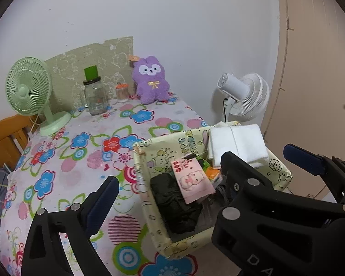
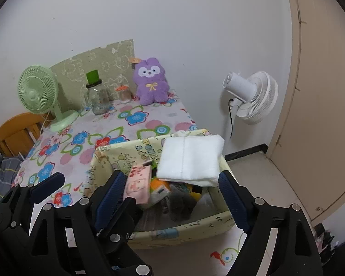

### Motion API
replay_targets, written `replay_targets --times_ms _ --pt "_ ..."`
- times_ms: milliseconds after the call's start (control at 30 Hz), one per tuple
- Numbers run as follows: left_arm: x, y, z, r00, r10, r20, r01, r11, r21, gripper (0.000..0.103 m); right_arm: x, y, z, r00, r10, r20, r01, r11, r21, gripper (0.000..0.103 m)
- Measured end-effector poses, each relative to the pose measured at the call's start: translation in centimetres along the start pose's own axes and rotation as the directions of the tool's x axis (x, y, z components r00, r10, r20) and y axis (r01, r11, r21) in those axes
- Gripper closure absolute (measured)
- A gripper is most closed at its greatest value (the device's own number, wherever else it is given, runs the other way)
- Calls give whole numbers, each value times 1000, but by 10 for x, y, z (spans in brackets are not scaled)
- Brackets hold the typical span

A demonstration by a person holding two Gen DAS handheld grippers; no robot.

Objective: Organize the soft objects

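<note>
A pale yellow fabric basket (image 1: 147, 161) with cartoon print stands at the near right corner of the floral-clothed table (image 1: 64, 168). A folded white cloth (image 2: 191, 158) lies across its far right corner. Inside are a pink tissue pack (image 2: 138, 186), a black cloth (image 1: 174, 204), a grey cloth (image 2: 181, 204) and something orange (image 2: 158, 185). My right gripper (image 2: 171, 173) is open above the basket, just short of the white cloth, holding nothing. Close on its left, my left gripper (image 1: 170, 172) is also open and empty. A purple plush (image 1: 150, 80) sits against the back wall.
At the table's back stand a green desk fan (image 1: 27, 89), a glass jar with a green lid (image 1: 95, 96) and a small toothpick holder (image 1: 122, 92). A white fan (image 1: 248, 96) stands beyond the right edge, by a beige door (image 1: 310, 69). A wooden chair (image 1: 4, 140) is at left.
</note>
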State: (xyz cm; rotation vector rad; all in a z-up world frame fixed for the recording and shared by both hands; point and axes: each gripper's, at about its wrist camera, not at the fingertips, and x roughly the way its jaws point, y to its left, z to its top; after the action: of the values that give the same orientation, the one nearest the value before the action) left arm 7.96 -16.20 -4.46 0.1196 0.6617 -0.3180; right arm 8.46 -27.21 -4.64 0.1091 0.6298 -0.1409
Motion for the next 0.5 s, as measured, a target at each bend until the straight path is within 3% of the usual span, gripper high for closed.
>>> replay_targets --times_ms 500 --pt "-49 33 2 996 48 79 -46 999 -27 0 -41 38 8 996 29 86 -26 999 -28 14"
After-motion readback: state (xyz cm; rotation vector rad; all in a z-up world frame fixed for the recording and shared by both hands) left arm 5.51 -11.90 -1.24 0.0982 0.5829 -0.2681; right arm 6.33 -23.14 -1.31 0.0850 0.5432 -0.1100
